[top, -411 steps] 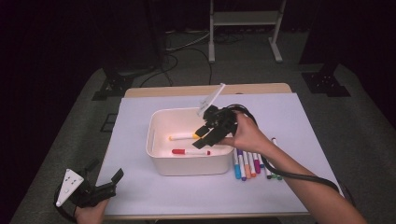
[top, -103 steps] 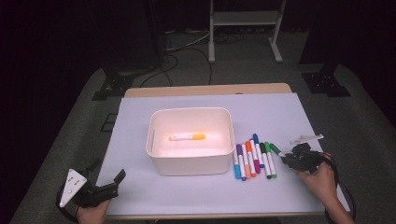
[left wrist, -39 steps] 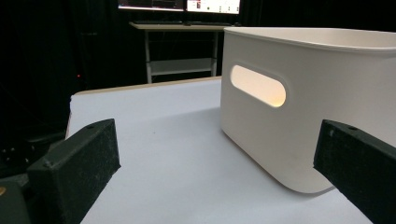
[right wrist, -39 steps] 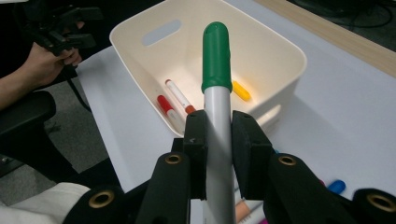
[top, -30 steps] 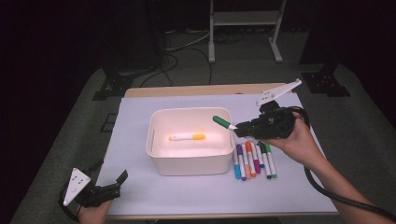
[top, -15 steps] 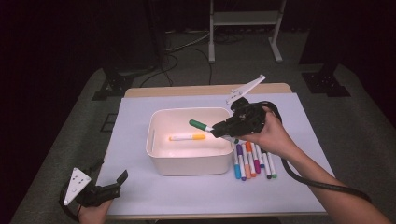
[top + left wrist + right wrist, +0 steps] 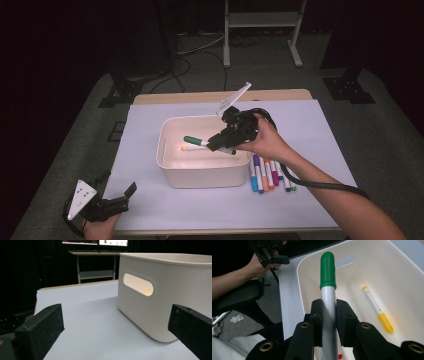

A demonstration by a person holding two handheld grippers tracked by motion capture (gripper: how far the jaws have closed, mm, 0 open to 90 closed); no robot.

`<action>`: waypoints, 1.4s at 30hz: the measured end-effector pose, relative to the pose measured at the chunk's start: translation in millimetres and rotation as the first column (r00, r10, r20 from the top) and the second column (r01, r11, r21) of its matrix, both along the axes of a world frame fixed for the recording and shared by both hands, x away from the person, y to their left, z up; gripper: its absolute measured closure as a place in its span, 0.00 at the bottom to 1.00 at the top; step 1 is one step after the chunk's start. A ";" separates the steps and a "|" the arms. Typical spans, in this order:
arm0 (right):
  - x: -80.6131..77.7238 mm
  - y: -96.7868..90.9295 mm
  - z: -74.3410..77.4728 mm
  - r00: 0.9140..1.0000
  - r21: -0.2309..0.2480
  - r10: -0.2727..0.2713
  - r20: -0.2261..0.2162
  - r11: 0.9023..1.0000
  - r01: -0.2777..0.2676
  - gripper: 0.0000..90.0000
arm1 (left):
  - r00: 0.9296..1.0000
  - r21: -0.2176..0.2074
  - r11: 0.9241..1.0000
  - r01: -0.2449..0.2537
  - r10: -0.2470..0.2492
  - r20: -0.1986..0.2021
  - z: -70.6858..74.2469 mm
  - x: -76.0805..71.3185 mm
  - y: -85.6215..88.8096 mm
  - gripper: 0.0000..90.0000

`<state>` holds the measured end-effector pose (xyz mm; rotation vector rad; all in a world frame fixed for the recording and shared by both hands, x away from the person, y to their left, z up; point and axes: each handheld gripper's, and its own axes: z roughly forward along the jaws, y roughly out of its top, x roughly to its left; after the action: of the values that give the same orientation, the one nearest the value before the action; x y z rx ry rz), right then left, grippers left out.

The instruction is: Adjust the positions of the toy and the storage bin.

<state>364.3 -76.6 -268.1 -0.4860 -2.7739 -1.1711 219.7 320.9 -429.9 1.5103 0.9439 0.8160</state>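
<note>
One yellow marker (image 7: pixel 192 148) lies inside the white bin (image 7: pixel 200 172).

Nothing here can be read. The green marker (image 7: pixel 327 270) and the yellow marker (image 7: pixel 375 308) beside it in the bin (image 7: pixel 409 282) bear no legible print, the bin's wall is plain, and the screens behind the bin (image 7: pixel 95 242) are too small to make out.

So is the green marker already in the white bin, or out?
Out: the right hand-held gripper grips the green marker above the white bin.
</note>
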 end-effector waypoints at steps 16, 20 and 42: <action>17.0 32.5 -31.1 0.997 -0.039 0.070 -0.038 0.997 -0.071 0.84 | 1.000 0.001 1.000 0.000 0.000 -0.003 0.0 -0.1 0.5 0.00; 18.7 37.6 -36.0 0.996 -0.049 0.082 -0.044 0.995 -0.084 0.84 | 1.000 0.001 1.000 0.000 0.000 -0.002 0.0 0.0 0.8 0.00; 23.4 71.3 -66.7 0.986 -0.179 0.154 -0.066 0.970 -0.164 0.84 | 1.000 -0.005 1.000 0.000 0.000 0.001 -0.1 0.4 1.8 0.00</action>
<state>387.7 -5.2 -334.8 -0.2960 -2.8280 -0.8622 220.1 322.7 -430.0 1.5059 0.9446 0.8138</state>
